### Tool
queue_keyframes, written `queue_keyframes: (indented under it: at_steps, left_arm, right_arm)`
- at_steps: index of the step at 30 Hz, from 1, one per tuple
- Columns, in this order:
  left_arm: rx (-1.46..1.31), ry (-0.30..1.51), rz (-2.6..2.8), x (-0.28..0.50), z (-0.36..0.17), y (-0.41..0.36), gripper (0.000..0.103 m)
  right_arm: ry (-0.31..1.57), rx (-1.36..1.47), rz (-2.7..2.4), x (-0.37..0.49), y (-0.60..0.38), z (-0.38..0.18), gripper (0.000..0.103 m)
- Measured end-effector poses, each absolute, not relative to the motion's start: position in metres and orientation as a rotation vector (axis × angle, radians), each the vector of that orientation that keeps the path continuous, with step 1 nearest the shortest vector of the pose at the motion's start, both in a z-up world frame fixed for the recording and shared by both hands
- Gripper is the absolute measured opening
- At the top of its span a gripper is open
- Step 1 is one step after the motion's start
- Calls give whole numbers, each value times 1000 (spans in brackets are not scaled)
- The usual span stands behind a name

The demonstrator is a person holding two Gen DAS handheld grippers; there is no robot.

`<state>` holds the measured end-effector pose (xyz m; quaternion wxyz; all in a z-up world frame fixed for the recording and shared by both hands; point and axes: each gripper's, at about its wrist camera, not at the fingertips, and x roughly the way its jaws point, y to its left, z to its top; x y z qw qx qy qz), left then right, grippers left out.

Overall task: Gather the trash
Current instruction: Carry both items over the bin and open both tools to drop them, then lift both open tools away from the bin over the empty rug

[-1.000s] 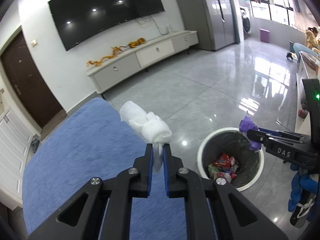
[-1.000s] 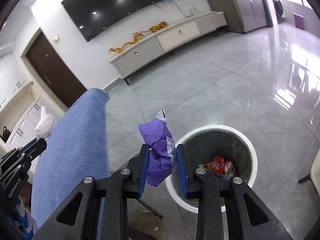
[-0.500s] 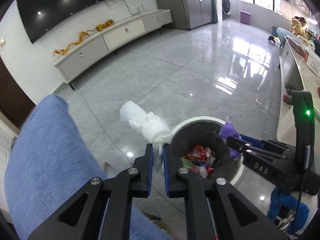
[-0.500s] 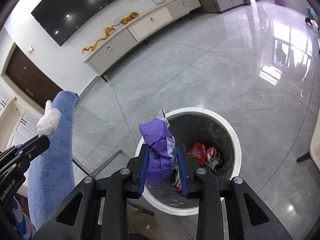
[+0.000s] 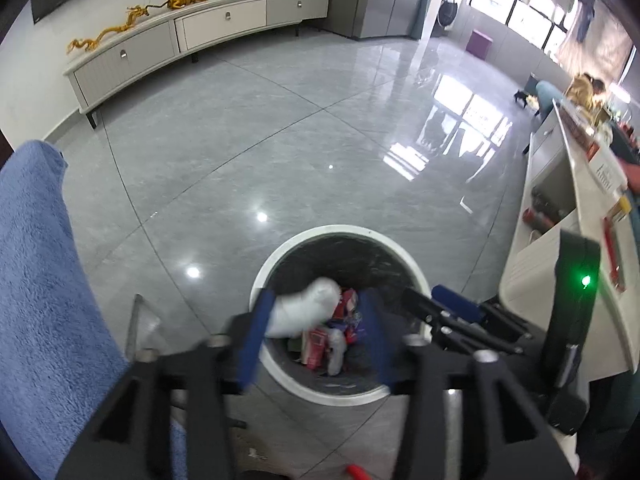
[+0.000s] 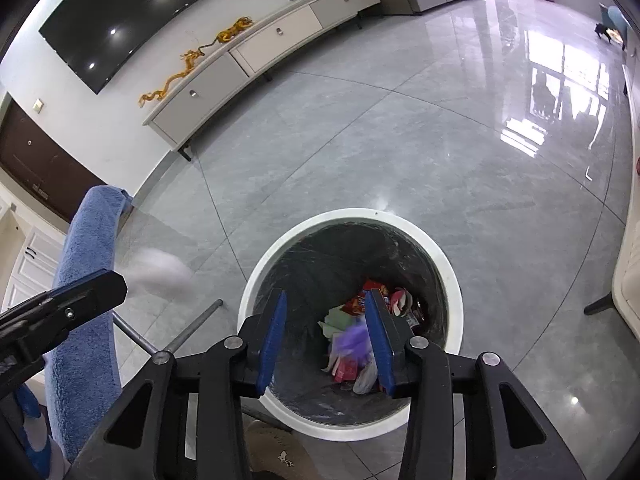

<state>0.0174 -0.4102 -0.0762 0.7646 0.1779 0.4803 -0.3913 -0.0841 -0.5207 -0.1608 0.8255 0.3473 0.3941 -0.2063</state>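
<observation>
Blue pads lined both tools, and both pairs stood spread wide above the bin. From the left wrist view, the left gripper [image 5: 316, 334] had its jaws parted, blurred with motion, and the white tissue wad [image 5: 304, 312] sat loose between them, touching only the left pad if at all, apparently dropping toward the trash bin [image 5: 280, 264]. From the right wrist view, the right gripper [image 6: 325, 336] was likewise splayed and held nothing; the purple wrapper [image 6: 354, 340] showed as a smear just inside its right pad, over the heap of red and green packets already at the bottom of the bin.

Just beside the bin hung the blue towel [image 6: 86, 280]. Farther off stretched the grey tile floor [image 6: 400, 140], then the low white TV cabinet [image 6: 256, 48] against the wall.

By my judgement, these two pieces were all but binned. Whether more litter remained elsewhere could not be told from these views.
</observation>
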Motion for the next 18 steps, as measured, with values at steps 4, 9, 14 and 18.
queue_keyframes:
  at_steps: [4,9,14,18]
  left_arm:
    - [342,1064,-857,24,-73,-404,51]
    - [312,1040,-830,25,-62,-389,51]
    - [332,936,-739,19,-46,-367,51]
    - [316,870,-656,18,-31,-340,51]
  right_arm:
    - [842,730,-454,-86,-520,-160,43]
    - [834,718,-468,-89,-517,-152,44]
    - [820,670,-459,-88,-504,-134,45]
    - [809,614,-429,-81,-486,-117,46]
